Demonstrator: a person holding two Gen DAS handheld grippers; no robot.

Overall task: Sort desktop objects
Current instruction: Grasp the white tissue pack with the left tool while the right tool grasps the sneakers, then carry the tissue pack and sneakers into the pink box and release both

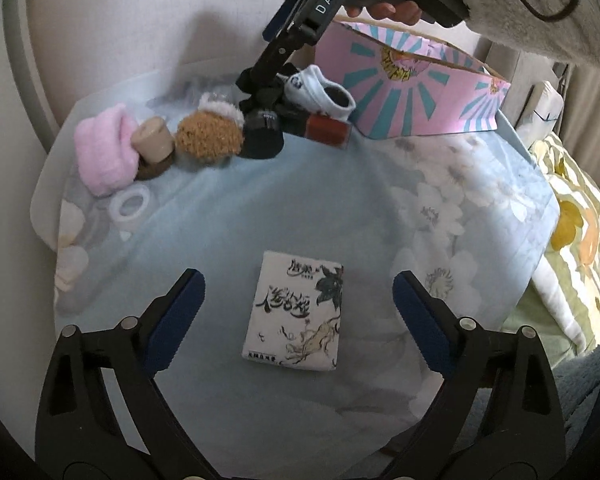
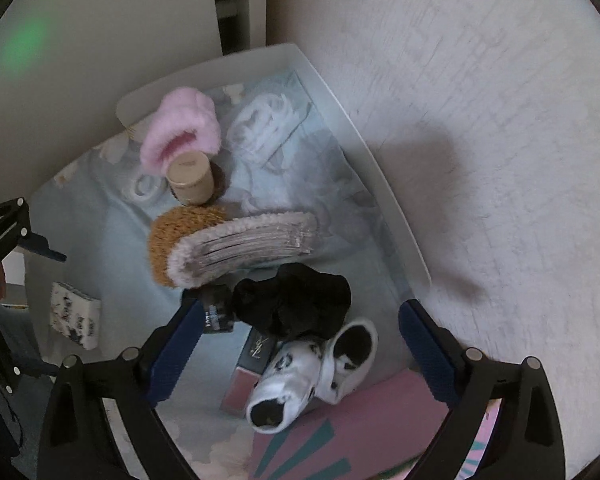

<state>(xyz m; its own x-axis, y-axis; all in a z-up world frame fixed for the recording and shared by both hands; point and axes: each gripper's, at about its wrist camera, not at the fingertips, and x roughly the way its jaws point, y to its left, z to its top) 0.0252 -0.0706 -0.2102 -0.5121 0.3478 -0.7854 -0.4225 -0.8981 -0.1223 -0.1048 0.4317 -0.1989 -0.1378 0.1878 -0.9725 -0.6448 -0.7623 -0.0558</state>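
A white tissue pack (image 1: pixel 296 312) with black ink drawings lies flat on the pale blue flowered cloth (image 1: pixel 340 208). My left gripper (image 1: pixel 298 282) is open, its blue pads on either side of the pack and clear of it. My right gripper (image 2: pixel 300 312) is open, pointing down over a black sock (image 2: pixel 292 300) and a white patterned sock (image 2: pixel 308 376), with nothing between its pads. Under the socks lie a dark box (image 2: pixel 256 350) and a red box (image 1: pixel 326 130). A brown slipper (image 2: pixel 228 244), a beige jar (image 2: pixel 190 178) and a pink fluffy sock (image 2: pixel 180 128) sit further along.
A pink cardboard box (image 1: pixel 412 88) with teal rays stands at the back right. A white tape ring (image 1: pixel 132 204) lies near the pink sock, with a crumpled clear bag (image 2: pixel 264 124) behind it. The wall (image 2: pixel 480 120) borders the table, and a yellow-flowered quilt (image 1: pixel 572 240) lies to the right.
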